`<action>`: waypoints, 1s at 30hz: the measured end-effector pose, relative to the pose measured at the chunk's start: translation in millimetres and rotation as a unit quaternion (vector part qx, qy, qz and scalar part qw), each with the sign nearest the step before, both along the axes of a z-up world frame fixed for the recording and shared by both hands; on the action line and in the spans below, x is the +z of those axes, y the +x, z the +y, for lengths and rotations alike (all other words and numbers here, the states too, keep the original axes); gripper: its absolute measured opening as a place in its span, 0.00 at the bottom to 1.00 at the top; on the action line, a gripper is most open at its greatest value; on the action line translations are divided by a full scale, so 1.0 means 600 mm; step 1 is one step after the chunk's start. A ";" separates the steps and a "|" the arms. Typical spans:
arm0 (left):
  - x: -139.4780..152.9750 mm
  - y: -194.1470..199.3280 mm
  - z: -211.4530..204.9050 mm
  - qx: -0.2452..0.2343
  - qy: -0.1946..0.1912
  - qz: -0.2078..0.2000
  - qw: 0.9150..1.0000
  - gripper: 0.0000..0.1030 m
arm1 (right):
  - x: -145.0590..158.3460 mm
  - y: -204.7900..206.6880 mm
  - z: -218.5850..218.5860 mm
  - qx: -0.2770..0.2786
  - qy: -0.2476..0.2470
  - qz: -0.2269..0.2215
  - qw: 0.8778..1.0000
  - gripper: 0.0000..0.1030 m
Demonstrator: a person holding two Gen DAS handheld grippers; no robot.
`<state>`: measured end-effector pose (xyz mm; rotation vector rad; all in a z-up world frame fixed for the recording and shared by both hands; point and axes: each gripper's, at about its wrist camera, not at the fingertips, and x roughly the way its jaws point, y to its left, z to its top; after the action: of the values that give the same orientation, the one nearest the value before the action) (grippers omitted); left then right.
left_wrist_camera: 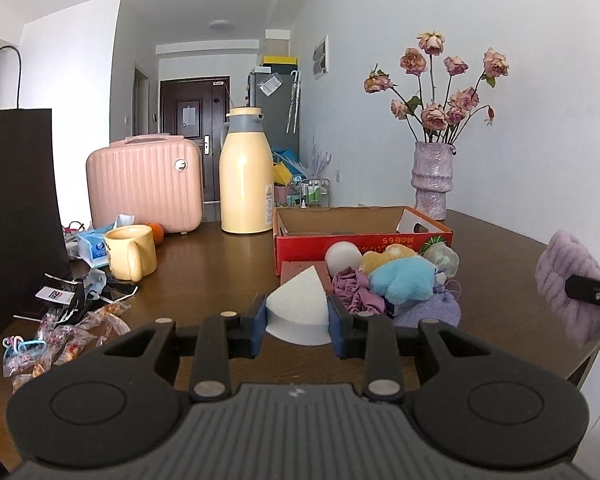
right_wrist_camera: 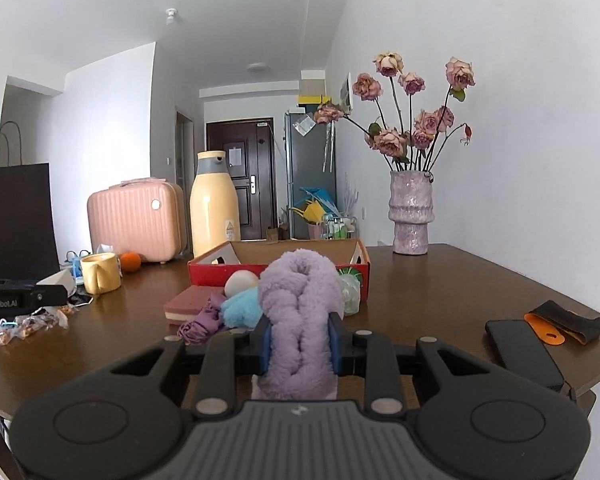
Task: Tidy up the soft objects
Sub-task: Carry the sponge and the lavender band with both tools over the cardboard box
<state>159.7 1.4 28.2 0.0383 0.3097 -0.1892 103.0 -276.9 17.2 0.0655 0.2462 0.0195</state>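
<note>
While the red cardboard box (left_wrist_camera: pixel 362 236) on the brown table (left_wrist_camera: pixel 212 264) shows only bare brown walls inside, soft things lie heaped against its front: a white ball (left_wrist_camera: pixel 343 257), a blue plush (left_wrist_camera: pixel 404 282), a crumpled purple cloth (left_wrist_camera: pixel 356 292). The left gripper (left_wrist_camera: pixel 297 320) clamps a white wedge sponge (left_wrist_camera: pixel 298 308); the right gripper (right_wrist_camera: pixel 300 346) squeezes a fluffy lilac twisted headband (right_wrist_camera: pixel 300 308), raised near the table's front edge.

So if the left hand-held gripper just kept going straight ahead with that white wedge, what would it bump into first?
Probably the pile of soft things just ahead: the left hand-held gripper, shut on the white wedge sponge, points at the brownish sponge block and purple cloth, with the red cardboard box behind. Depth is hard to judge.
</note>
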 end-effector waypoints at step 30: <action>0.137 0.478 -0.106 -0.066 -0.026 0.031 0.997 0.31 | 0.149 0.422 -0.107 0.043 -0.009 -0.005 0.999 0.26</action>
<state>446.7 -62.5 110.2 0.0018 0.3649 -0.3298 356.0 -341.0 106.6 0.0358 0.2390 0.1039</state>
